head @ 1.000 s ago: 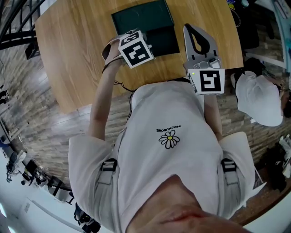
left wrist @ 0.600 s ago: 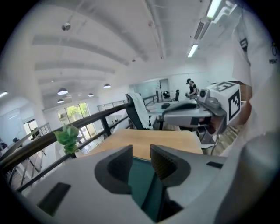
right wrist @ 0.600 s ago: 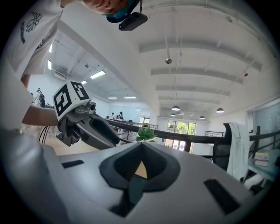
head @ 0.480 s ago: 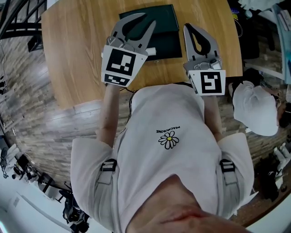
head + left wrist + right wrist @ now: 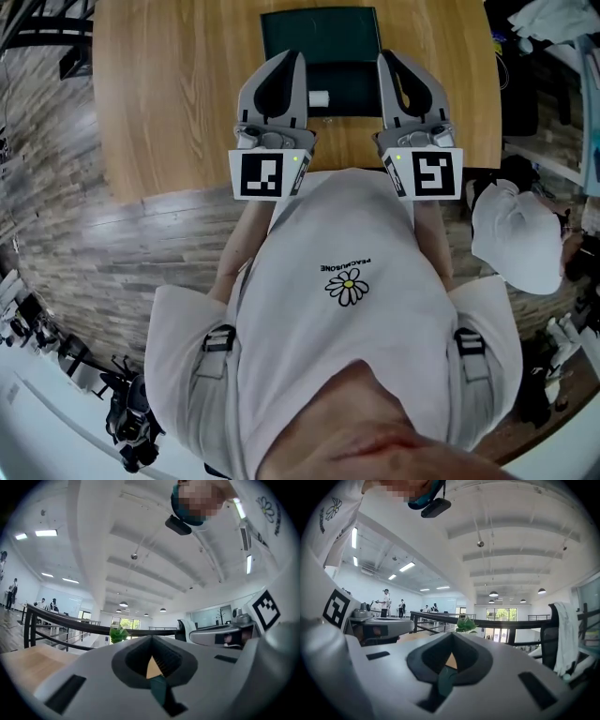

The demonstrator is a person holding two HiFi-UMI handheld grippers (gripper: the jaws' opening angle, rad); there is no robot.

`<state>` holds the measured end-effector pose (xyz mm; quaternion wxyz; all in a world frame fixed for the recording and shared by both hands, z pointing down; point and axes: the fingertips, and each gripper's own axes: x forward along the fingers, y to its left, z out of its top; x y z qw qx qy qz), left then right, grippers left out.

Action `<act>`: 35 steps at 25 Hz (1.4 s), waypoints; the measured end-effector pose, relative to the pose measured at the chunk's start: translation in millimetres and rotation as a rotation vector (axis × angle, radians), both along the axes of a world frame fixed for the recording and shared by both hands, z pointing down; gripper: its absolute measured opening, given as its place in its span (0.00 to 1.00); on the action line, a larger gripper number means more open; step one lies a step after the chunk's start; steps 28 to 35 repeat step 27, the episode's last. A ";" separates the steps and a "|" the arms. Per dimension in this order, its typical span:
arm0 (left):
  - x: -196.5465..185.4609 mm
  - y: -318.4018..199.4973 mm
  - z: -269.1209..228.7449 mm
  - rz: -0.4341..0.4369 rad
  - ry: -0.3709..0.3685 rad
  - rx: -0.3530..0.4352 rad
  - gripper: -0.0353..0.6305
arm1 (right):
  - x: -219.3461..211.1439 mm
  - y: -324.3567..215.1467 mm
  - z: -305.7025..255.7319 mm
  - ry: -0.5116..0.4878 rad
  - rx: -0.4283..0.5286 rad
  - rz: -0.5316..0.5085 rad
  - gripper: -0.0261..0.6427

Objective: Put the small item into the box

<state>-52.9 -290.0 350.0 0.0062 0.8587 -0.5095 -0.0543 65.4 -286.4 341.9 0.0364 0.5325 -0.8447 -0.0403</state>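
A dark green box (image 5: 349, 82) lies open on the wooden table (image 5: 169, 94), far centre in the head view. A small white item (image 5: 319, 97) rests inside its near half, free of both grippers. My left gripper (image 5: 294, 56) hovers level over the box's left edge. Its jaws have just been closing and now meet with nothing between them (image 5: 151, 638). My right gripper (image 5: 386, 56) hangs level over the box's right edge, shut and empty (image 5: 451, 634). The two grippers flank the item side by side.
The table's near edge runs just under the two marker cubes, with the person's torso right behind it. A white rounded object (image 5: 517, 234) sits on the floor at the right. Black railings (image 5: 37, 37) stand at the far left.
My left gripper came up out of the box, swung level and closed its jaws. The white item now shows inside the box. The right gripper has hardly moved.
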 end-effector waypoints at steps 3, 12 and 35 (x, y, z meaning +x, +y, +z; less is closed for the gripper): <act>-5.8 3.5 1.9 -0.056 -0.006 0.039 0.08 | -3.1 0.1 7.7 -0.045 -0.049 -0.007 0.05; -25.9 -2.3 12.8 -0.190 -0.051 -0.013 0.07 | -8.5 -3.6 20.5 -0.022 -0.086 -0.018 0.05; -48.9 -9.0 8.7 -0.249 -0.031 -0.020 0.08 | -20.6 -10.3 26.2 -0.012 -0.099 -0.084 0.05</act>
